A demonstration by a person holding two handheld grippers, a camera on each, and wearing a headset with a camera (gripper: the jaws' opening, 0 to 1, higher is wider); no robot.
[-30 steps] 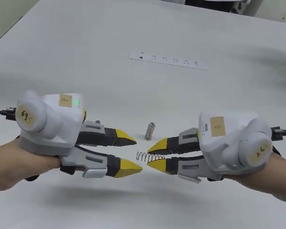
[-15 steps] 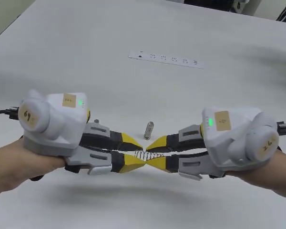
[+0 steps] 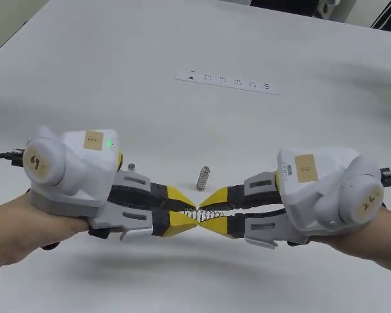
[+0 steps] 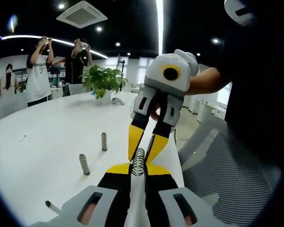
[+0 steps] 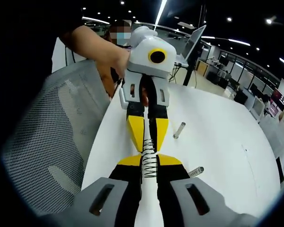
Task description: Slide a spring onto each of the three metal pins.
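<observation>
Steel spring [image 3: 206, 210] lies 9-to-3 o'clock, clamped by left gripper [image 3: 193, 215] and right gripper [image 3: 212, 214] (tips nearly touching); left gripper view shows two sprung pins [image 4: 84, 164], head view one.

Yellow-and-black left claw [image 3: 194, 214] and right claw [image 3: 206, 214], silvery spring [image 3: 212, 210], white table [image 3: 182, 39].

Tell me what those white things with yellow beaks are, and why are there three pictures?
They are hand tools, not a robot. A person holds a left gripper and a right gripper, each with two yellow-tipped jaws that pinch. One picture comes from a camera on the person's head, looking down. The two round pictures come from cameras riding on the grippers, so each sees the other one. Both pairs of jaws pinch one thin spring, an end each, above the white table. On the table a second spring stands upright, and a power strip lies further back.
</observation>
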